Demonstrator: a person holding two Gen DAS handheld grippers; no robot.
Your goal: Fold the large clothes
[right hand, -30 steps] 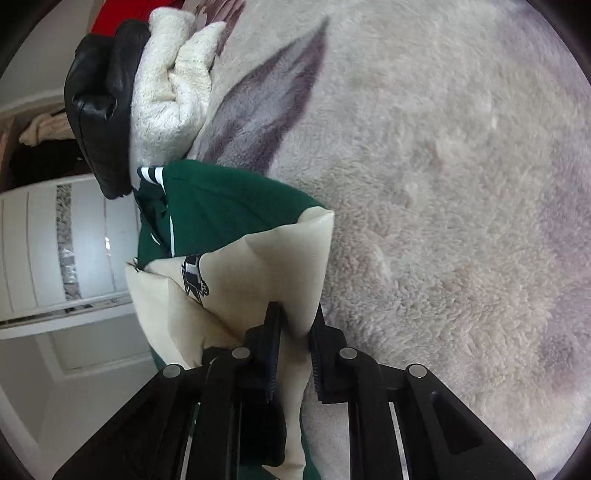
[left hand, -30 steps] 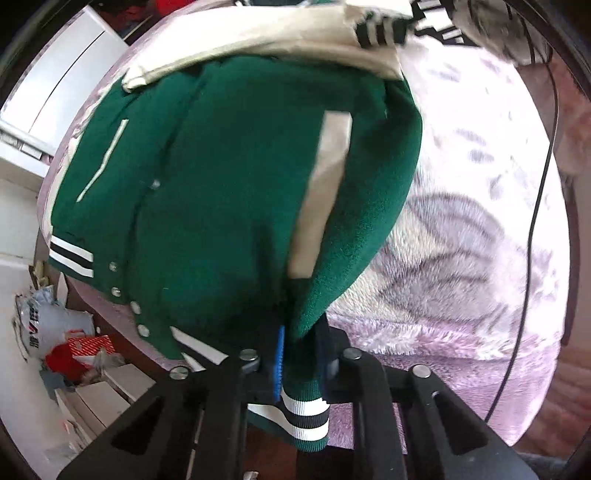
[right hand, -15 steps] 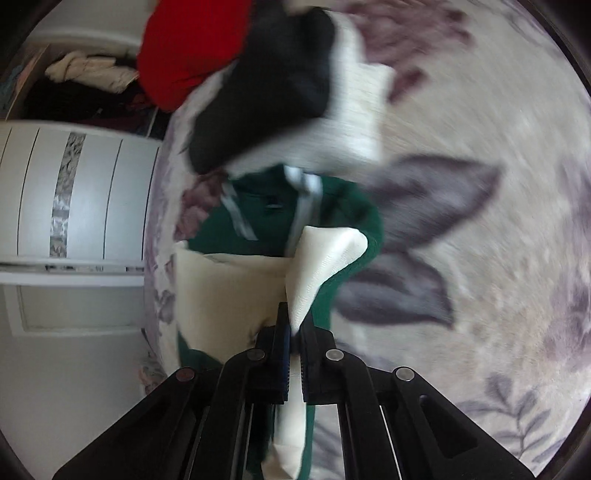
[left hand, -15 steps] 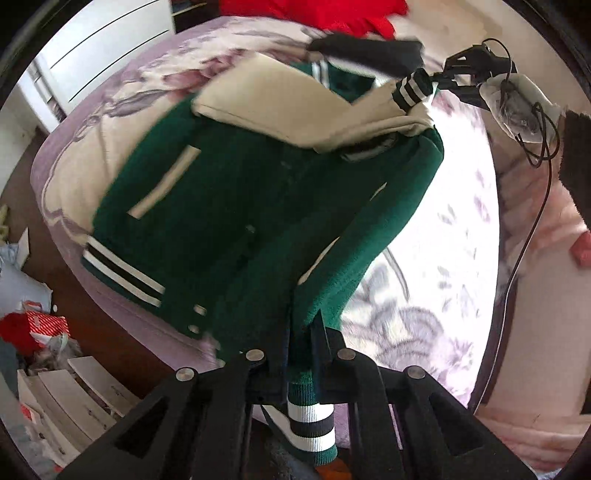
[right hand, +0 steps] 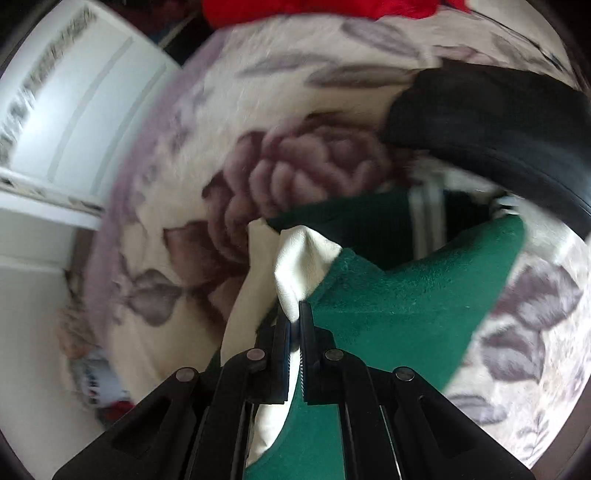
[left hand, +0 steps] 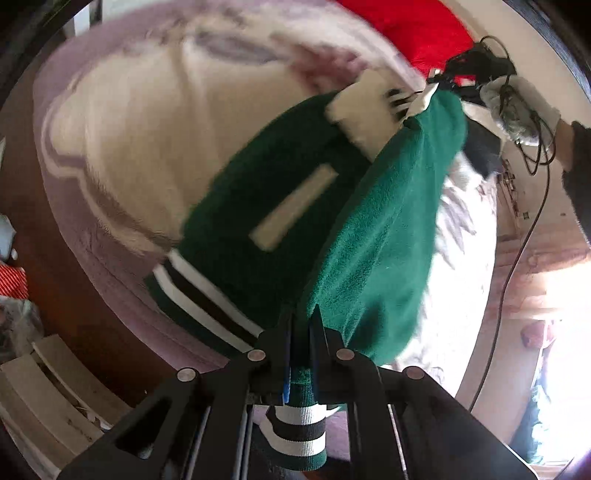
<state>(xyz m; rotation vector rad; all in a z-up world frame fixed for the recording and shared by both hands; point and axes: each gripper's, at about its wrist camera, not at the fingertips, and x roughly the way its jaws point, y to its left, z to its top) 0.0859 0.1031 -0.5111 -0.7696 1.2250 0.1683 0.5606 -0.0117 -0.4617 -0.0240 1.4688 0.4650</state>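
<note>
Lettering cannot be read on anything here; the only print in sight, on a pale bag (right hand: 92,384) at 8 o'clock in the right wrist view, is too blurred to make out. The green jacket (left hand: 376,236) hangs lifted above the bed (left hand: 140,122), stretched between the two tools. The left gripper (left hand: 302,325) is pinched tight on green cloth near the striped hem (left hand: 199,295), with a striped cuff (left hand: 299,424) dangling below its fingers. The right gripper (right hand: 294,317) is clamped on a fold of the cream sleeve (right hand: 299,266) where it meets the green body. A gloved hand (left hand: 517,107) shows at 2 o'clock in the left view. Open floral blanket lies from 9 to 12 o'clock; the bed's edge drops to dark floor at 8 o'clock. A black garment (right hand: 491,122) and red cloth (right hand: 314,11) crowd the 12 to 2 o'clock side in the right view.
</note>
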